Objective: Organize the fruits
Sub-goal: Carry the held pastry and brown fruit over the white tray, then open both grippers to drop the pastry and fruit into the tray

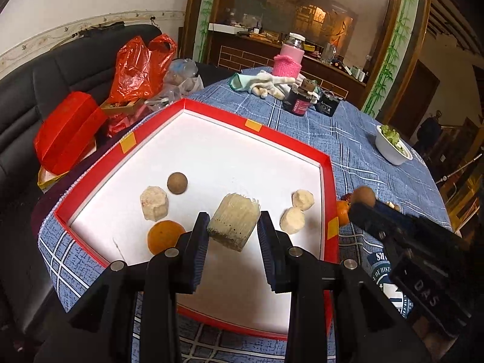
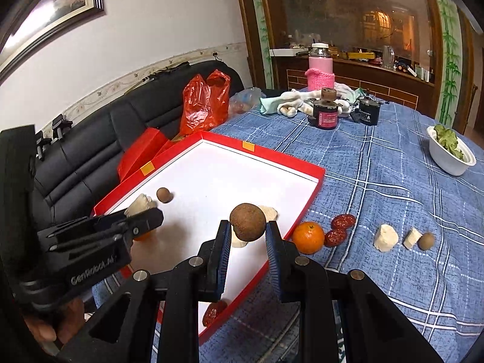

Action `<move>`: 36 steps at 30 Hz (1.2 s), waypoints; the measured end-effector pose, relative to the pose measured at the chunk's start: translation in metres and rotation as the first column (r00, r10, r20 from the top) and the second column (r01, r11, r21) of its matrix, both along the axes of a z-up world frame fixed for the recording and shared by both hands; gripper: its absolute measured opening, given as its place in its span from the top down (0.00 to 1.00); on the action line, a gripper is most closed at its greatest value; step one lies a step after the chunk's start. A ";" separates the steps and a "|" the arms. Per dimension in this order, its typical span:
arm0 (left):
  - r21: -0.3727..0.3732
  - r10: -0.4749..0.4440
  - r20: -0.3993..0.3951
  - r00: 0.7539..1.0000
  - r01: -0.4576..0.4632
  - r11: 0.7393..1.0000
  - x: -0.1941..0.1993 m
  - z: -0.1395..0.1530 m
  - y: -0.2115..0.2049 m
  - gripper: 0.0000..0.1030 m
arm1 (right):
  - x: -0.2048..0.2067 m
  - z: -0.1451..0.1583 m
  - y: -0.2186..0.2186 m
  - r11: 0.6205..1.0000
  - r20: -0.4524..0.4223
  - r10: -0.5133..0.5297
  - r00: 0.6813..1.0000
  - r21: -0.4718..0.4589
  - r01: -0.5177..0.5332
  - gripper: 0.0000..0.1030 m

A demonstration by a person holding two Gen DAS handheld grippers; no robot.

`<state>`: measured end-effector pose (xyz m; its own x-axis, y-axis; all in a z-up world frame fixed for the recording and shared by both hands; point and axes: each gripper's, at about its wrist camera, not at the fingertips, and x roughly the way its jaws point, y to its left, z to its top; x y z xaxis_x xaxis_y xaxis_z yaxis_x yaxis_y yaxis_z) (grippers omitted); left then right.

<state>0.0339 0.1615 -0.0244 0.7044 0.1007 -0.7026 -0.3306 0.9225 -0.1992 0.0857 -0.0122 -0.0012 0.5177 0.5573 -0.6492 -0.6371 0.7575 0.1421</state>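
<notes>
A red-rimmed white tray (image 1: 230, 115) (image 2: 302, 163) lies on the blue checked tablecloth. My left gripper (image 1: 233, 219) holds a pale fibrous cane chunk (image 1: 234, 224) between its fingers, just above the tray floor. In the tray lie a brown round fruit (image 1: 177, 183), an orange (image 1: 165, 236) and three pale chunks (image 1: 154, 202). My right gripper (image 2: 247, 227) is shut on a brown round fruit (image 2: 247, 221) over the tray's right side. On the cloth right of the tray lie an orange (image 2: 308, 237), red dates (image 2: 338, 230), two pale chunks (image 2: 385, 237) and a small brown fruit (image 2: 426, 241). A red date (image 2: 213, 313) lies in the tray's near corner.
A white bowl of greens (image 2: 452, 154) stands at the right. A pink-sleeved jar (image 2: 320, 69), dark jars (image 2: 325, 113) and gloves (image 2: 290, 103) stand at the table's far end. A black sofa (image 2: 90, 151) with red bags (image 2: 205, 103) is on the left.
</notes>
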 end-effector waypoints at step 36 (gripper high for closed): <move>-0.009 -0.019 -0.051 0.998 0.018 1.000 0.005 -0.013 -0.002 0.71 | 0.061 -0.029 0.063 0.998 -0.097 0.055 0.994 -0.037 -0.058 0.77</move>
<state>0.0389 0.1594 -0.0379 0.6690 0.0821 -0.7387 -0.3234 0.9270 -0.1898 0.1465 0.0513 -0.0303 0.4208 0.5564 -0.7165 -0.6641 0.7270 0.1746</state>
